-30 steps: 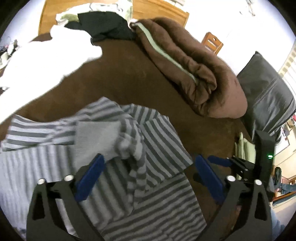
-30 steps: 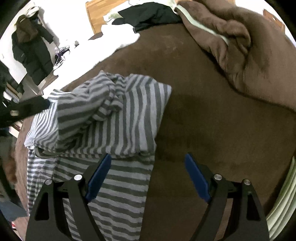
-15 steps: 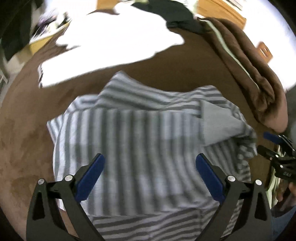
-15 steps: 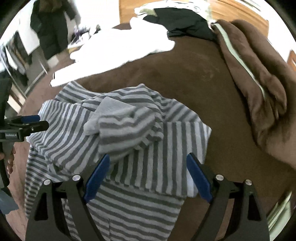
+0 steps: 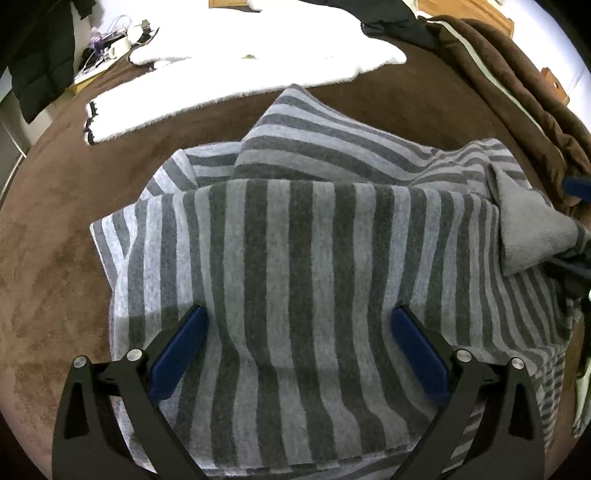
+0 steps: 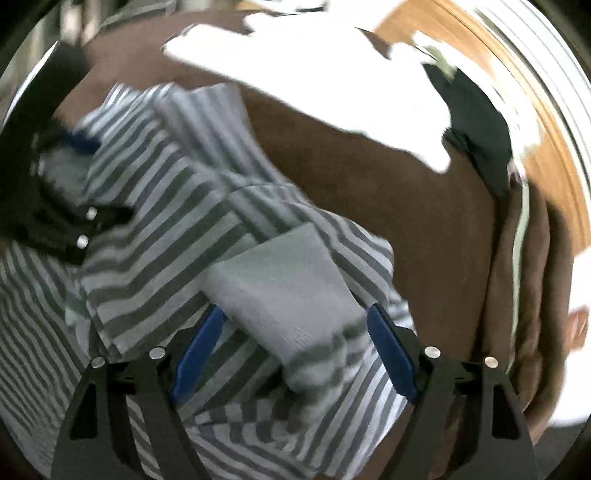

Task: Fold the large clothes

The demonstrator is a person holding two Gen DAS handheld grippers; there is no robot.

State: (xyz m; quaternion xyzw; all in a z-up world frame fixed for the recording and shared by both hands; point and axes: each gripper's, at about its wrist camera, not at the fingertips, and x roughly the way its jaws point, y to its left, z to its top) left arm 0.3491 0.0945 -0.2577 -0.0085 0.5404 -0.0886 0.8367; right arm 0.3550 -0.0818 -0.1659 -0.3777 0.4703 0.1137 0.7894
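A grey striped garment [image 5: 314,266] is spread on a brown bed cover [image 5: 55,229], and part of the folding appears to be done: a broad panel is laid over the body with its stripes running crosswise to those beneath, and a sleeve ending in a plain grey cuff [image 6: 280,291] is turned in across the right side. The shape is not yet a tidy rectangle; layers bulge at the far edge and the hem nearest the cameras lies loose, so further folds and smoothing are judged to remain. The left gripper [image 5: 299,328] is held wide open over the folded panel, with nothing between its blue pads [image 5: 177,354]. The right gripper [image 6: 295,328] is likewise spread open, straddling the cuff without closing on it; its view is blurred, so contact with the cloth cannot be told. A white garment [image 5: 258,55], a dark garment [image 5: 391,22] and a rolled brown blanket [image 5: 517,92] lie further back on the bed, seemingly still unfolded.
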